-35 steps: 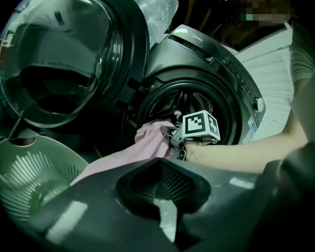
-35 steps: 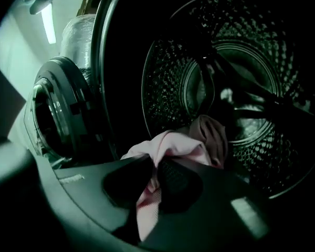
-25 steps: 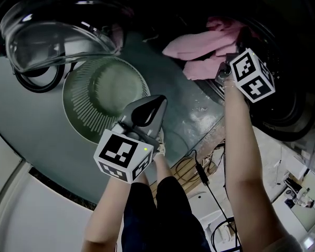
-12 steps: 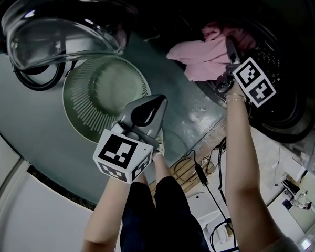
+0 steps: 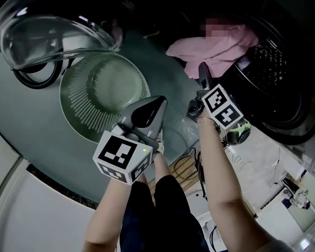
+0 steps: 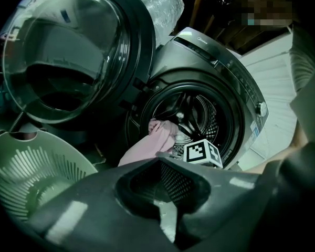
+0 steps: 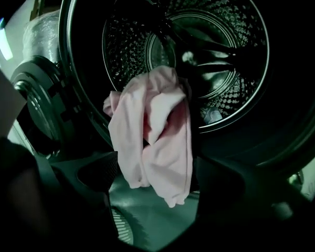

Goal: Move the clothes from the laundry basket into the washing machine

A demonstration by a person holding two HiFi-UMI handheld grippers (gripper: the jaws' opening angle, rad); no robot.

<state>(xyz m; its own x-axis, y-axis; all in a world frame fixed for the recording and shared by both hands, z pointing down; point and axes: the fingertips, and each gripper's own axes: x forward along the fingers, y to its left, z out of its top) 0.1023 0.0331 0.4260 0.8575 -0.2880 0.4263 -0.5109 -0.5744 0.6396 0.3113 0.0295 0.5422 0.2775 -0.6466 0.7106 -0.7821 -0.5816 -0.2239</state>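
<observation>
Over the rim of the washing machine (image 5: 283,114) the pink garment (image 5: 215,51) hangs half out, soft and light, so we'd pinch its bunched fold with our wide-open right gripper (image 5: 202,72), while our left gripper (image 5: 156,103) sits closed and empty.

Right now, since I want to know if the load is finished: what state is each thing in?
Washing machine door: open.
Pink garment: draped over the rim of the drum, partly hanging out.
Laundry basket: no clothes visible inside.
Left gripper: shut, empty.
Right gripper: open, holding nothing.
</observation>
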